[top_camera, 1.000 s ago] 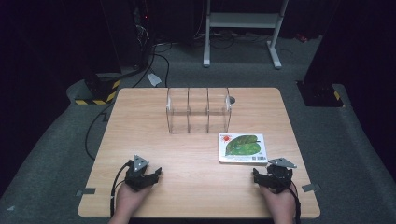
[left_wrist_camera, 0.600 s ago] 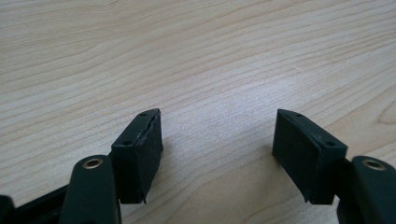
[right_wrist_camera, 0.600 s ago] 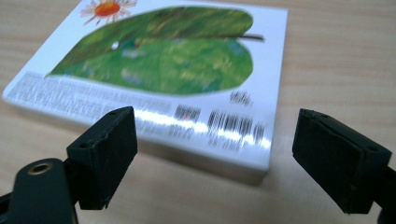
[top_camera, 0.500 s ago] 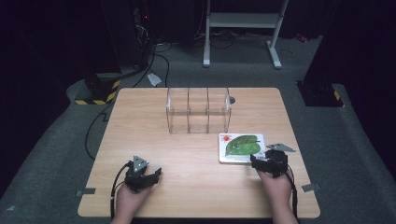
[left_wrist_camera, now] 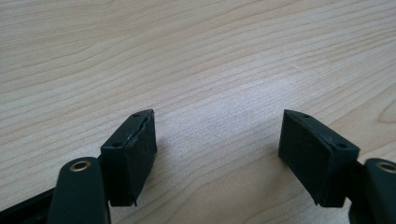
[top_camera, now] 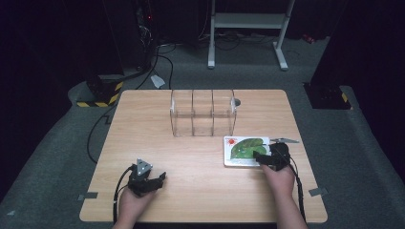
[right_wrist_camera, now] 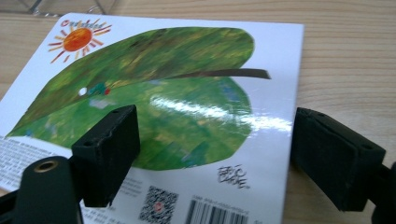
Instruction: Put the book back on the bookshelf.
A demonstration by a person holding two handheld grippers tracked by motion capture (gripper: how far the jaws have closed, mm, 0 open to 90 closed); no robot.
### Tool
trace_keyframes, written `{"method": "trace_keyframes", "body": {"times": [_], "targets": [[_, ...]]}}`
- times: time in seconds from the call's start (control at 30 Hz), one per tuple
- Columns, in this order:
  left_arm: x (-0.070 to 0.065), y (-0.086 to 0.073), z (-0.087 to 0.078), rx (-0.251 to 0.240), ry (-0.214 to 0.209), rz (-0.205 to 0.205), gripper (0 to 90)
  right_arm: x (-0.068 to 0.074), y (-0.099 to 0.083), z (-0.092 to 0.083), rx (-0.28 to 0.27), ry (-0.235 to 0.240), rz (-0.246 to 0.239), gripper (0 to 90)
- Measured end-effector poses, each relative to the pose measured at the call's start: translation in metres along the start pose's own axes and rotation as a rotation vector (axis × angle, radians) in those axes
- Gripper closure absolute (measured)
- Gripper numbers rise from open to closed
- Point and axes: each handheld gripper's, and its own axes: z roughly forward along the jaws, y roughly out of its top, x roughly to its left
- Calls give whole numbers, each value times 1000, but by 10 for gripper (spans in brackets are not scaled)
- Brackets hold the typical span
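Lying flat on table [top_camera: 143,124] in front of clear divider rack [top_camera: 203,113]: book [right_wrist_camera: 187,93]; hovering over its near right corner with jaws wide, just closing slightly, one either side of the book's edge: right gripper [right_wrist_camera: 215,154]; resting near front edge, just opening, jaws wide, gripping nothing: left gripper [left_wrist_camera: 217,154].

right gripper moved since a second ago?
Yes. The right gripper has gone up the high view and leftward, from the bare table near the front edge onto the picture book's right edge. Jaws open.
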Motion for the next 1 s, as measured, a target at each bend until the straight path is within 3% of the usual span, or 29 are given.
{"method": "trace_keyframes", "body": {"times": [0.23, 0.47, 0.63, 0.67, 0.7, 0.73, 0.77, 0.8, 0.83, 1.0], "targets": [[0, 0, 0, -2, 1, 0, 274, 6, -8, -6, -3, 16, -23, 185], [0, 1, 1, 1, -1, 5, 272, 27, -23, -12, -7, 54, -70, 190], [0, 1, 1, -1, -6, 10, 273, 60, -34, -14, -3, 102, -128, 195], [0, 1, 1, -1, -6, 10, 276, 60, -34, -14, -3, 102, -128, 195], [-1, 0, 0, -4, -17, 26, 290, 73, -38, -13, -6, 116, -141, 195], [-1, 0, 0, -4, -17, 26, 303, 73, -38, -13, -6, 116, -141, 195], [-1, 1, -1, 0, -16, 31, 303, 86, -41, -13, -2, 130, -149, 196], [-1, 1, -1, 0, -16, 31, 305, 86, -41, -13, -2, 130, -149, 196], [-1, 1, -2, 10, -18, 15, 311, 98, -44, -12, 0, 135, -161, 196], [-12, 2, -3, 8, -34, 25, 311, 122, -51, -11, 0, 161, -188, 186]]}}
